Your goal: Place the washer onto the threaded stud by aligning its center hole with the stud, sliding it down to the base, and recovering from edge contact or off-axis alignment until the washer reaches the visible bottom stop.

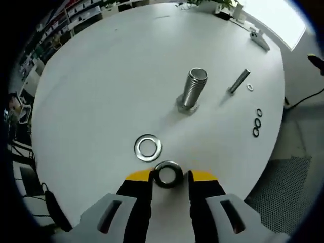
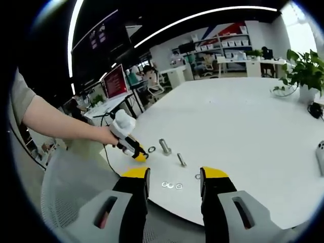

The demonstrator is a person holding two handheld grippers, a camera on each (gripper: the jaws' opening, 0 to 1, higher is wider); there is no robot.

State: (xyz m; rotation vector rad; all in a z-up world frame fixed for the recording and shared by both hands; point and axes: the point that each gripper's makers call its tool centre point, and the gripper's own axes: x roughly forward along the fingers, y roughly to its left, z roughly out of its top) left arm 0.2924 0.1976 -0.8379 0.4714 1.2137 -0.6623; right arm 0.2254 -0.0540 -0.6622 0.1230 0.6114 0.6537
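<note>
Round white table (image 1: 101, 76): one upright ribbed steel threaded stud (image 1: 194, 89) on a hex base is standing mid-table, one flat steel washer (image 1: 148, 147) is lying nearer, apart from it, and a thick metal ring (image 1: 168, 173), partly hidden at its sides, is sitting between the left gripper (image 1: 170, 175) jaws, which are closing on it. Far right, one slim bolt (image 1: 238, 81) is lying beside one tiny washer (image 1: 249, 86), with three small washers (image 1: 257, 123) in a row, detail hard to make out. The right gripper (image 2: 174, 174) is hovering off the table edge, jaws apart, holding nothing.

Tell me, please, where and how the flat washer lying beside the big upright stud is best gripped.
The flat washer lies flat on the table, so pinch its rim across the diameter, jaws coming down from above, probably after tipping one edge up. The left gripper, nearest, already straddles a thicker ring.
</note>
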